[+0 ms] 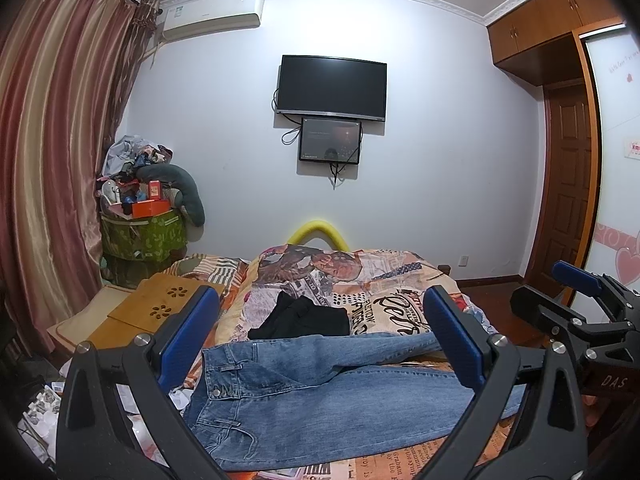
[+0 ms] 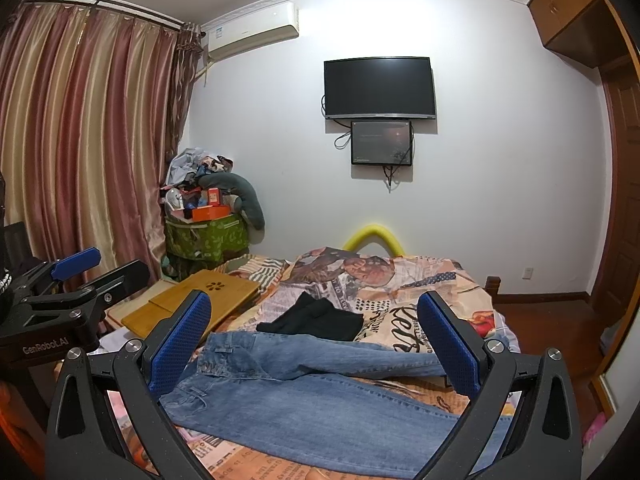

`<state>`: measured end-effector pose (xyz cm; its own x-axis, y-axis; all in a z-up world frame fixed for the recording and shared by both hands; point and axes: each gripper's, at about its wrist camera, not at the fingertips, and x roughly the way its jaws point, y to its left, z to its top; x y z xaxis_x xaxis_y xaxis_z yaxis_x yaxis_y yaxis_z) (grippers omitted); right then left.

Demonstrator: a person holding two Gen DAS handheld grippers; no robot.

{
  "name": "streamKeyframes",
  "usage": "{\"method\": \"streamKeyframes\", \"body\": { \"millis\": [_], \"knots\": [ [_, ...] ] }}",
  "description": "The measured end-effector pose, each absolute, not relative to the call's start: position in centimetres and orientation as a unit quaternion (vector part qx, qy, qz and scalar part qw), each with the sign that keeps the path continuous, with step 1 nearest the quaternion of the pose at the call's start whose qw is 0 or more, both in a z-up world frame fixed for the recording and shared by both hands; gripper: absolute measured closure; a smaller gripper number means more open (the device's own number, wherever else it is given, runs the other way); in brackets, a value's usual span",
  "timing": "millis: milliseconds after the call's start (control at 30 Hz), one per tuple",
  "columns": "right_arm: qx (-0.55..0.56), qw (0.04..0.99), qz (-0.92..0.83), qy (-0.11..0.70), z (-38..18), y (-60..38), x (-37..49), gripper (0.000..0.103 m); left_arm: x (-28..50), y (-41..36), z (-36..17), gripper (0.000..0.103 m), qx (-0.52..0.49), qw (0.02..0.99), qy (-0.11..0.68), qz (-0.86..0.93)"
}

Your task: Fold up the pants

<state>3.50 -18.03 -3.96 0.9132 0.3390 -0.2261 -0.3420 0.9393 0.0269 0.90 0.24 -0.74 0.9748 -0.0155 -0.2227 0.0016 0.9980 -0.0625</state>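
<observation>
On the bed (image 1: pixel 400 280) blue jeans (image 1: pixel 320 392) lie flat, waistband left; left gripper (image 1: pixel 320 344) and right gripper (image 2: pixel 316 344) hover above, jaws spread, holding nothing

A dark television (image 1: pixel 331 85) hangs at 12 o'clock on the white wall, a smaller screen (image 1: pixel 330 141) just beneath it. An air conditioner (image 1: pixel 212 14) sits at 11 o'clock beside striped curtains (image 1: pixel 52 128). A green bin (image 1: pixel 144 236) heaped with clutter stands at 9 o'clock, a bamboo tray (image 1: pixel 160 308) below it. A black garment (image 1: pixel 308 318) lies on the patterned bedspread (image 1: pixel 360 280).
</observation>
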Motion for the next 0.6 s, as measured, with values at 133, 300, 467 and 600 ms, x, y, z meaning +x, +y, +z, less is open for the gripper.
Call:
{"method": "streamKeyframes", "body": {
  "millis": [133, 300, 467, 600],
  "knots": [
    [-0.008, 0.978, 0.173, 0.114, -3.98, -18.09, 3.54, 0.0, 0.87, 0.28, -0.75, 0.0, -0.031, 0.993, 0.112, -0.004],
    [-0.006, 0.978, 0.173, 0.114, -3.9, -18.19, 3.5, 0.0, 0.88, 0.27, -0.75, 0.0, -0.031, 0.993, 0.112, -0.004],
    [-0.006, 0.978, 0.172, 0.115, -3.87, -18.28, 3.58, 0.0, 0.88, 0.14, -0.59, 0.0, -0.031, 0.993, 0.11, -0.004],
    [-0.005, 0.979, 0.171, 0.115, -3.92, -18.43, 3.66, 0.0, 0.86, 0.11, -0.55, 0.0, -0.03, 0.993, 0.111, -0.003]
  ]
}}
